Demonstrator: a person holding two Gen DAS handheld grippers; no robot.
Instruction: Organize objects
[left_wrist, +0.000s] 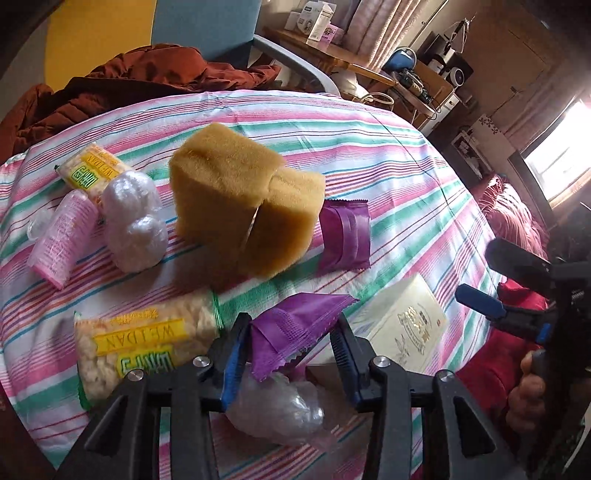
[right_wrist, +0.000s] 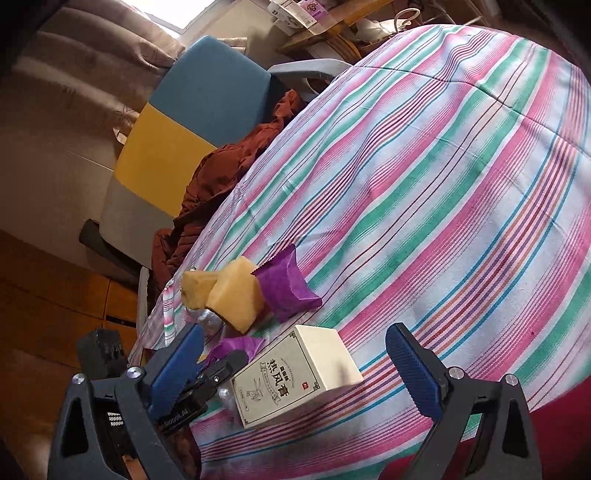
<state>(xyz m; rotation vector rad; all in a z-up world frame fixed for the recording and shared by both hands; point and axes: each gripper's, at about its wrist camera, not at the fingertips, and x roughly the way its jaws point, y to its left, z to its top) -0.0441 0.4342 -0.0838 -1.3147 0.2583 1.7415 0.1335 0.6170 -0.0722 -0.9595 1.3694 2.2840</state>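
Left claw (left_wrist: 291, 343) has a purple foil sachet (left_wrist: 295, 325) between its pads: near pad touches the crumpled left side, the right pad looks a hair off the pack. Jaws narrowed but not clearly pinching, so I call it not gripping yet.

The sachet sits on the striped cloth (left_wrist: 388, 177) just in front of the big yellow sponge (left_wrist: 240, 203), with the cream box (left_wrist: 406, 328) to its right and a WEIDAN snack pack (left_wrist: 144, 350) to its left. A clear plastic wad (left_wrist: 280, 406) lies under the claw. A second purple sachet (left_wrist: 343, 236) rests against the sponge's right side; pink pack (left_wrist: 61, 236) and white wrapped lump (left_wrist: 133, 221) are to the sponge's left.

Handling, my guess: the sachet is very light, thin foil, crinkly and slippery, and will buckle when squeezed. Best to pinch across the puffed middle, not the serrated end seal. Not fragile in wrapper, contents may crush.

Pose: left claw tilted steeply down over the sachet. Right claw (right_wrist: 295, 373) is spread wide, holding nothing, angled down with the cream box (right_wrist: 295, 373) framed between its pads, not touching. A hand (left_wrist: 524, 391) grips the right tool's handle at the right edge, beyond the box.
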